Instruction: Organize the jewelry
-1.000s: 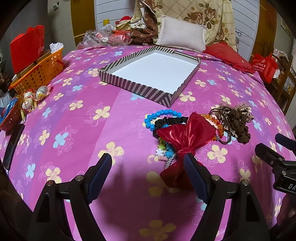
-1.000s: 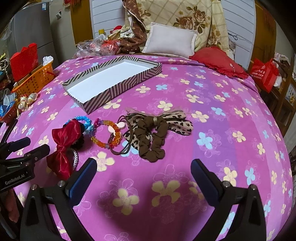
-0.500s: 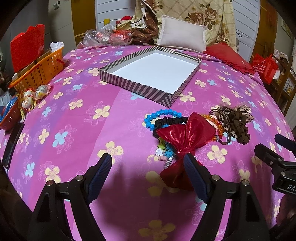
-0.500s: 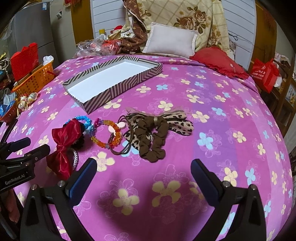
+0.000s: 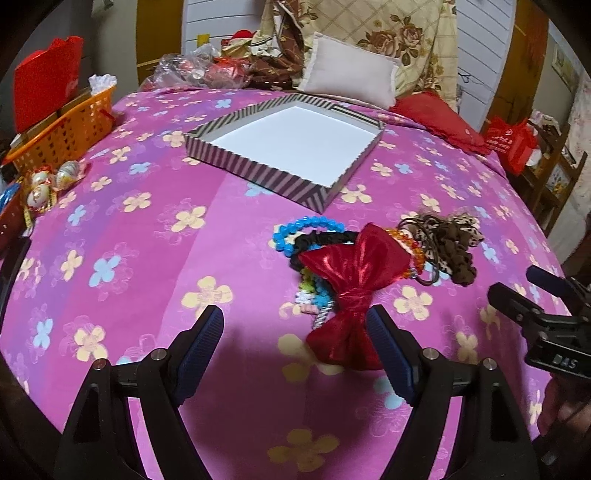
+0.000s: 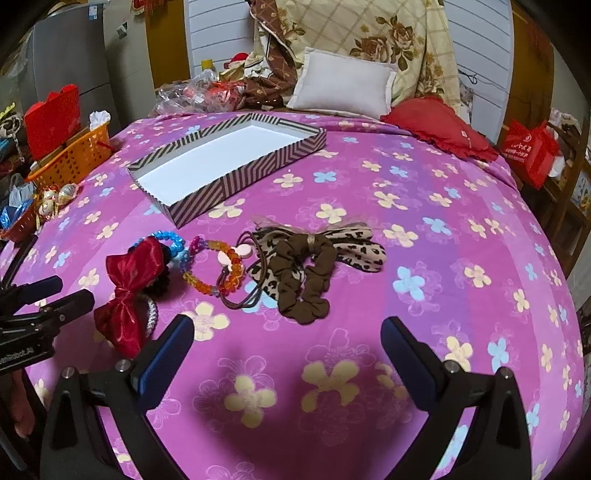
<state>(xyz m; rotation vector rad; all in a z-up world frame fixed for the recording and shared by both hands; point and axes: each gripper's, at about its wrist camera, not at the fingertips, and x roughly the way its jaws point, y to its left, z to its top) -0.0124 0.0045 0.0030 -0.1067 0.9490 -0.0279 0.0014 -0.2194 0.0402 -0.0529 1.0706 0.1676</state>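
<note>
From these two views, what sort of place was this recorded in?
Most likely a home bedroom. The work surface is a bed under a pink flowered bedspread, with a white pillow and a folded floral quilt at its head. Household clutter, like an orange basket, sits alongside.

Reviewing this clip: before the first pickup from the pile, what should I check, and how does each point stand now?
1. Left gripper open, nothing held: ok.
2. Right gripper open, nothing held: ok.
3. Striped box has no lid on and nothing inside: ok.
4. Red bow unobstructed on top of the pile: ok.
5. Orange bead bracelet free of the brown hair ties: cannot tell.
</note>
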